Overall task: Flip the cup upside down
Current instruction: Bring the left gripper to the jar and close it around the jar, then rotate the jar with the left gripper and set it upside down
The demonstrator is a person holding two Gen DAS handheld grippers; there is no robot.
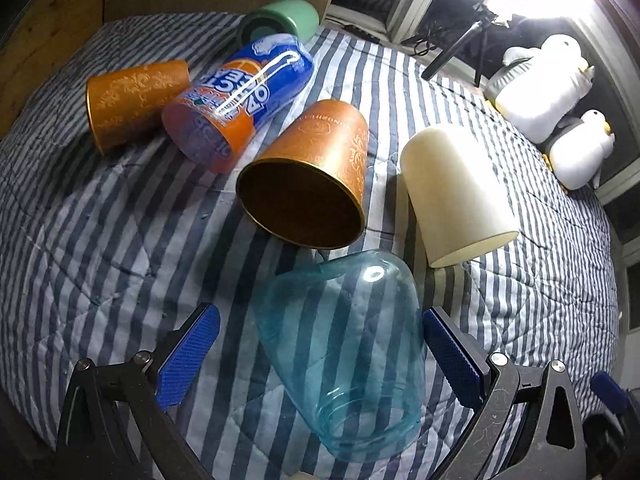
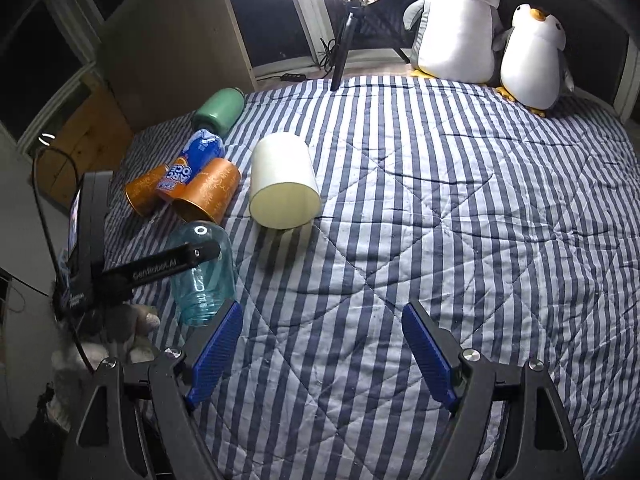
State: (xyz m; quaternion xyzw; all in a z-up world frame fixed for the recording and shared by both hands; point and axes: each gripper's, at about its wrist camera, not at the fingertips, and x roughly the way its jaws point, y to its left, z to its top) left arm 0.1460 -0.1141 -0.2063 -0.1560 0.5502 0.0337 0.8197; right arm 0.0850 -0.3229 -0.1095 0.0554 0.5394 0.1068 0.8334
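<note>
Over on the left, the left gripper (image 1: 320, 354) hangs wide open around the clear blue cup (image 1: 344, 356), which lies on its side on the striped quilt (image 1: 80, 240), pads apparently not gripping yet. Looks like the approach; next it must close, lift and upend. The right gripper (image 2: 322, 350) waits open, holding nothing.

Quilt (image 1: 100, 240) showing navy-white stripes; on quilt: clear teal cup (image 1: 344, 356), cream cup (image 1: 452, 192), orange cup (image 1: 312, 184) bearing floral scrollwork.

Clear blue cup (image 1: 344, 356), seemingly base up, on quilt
</note>
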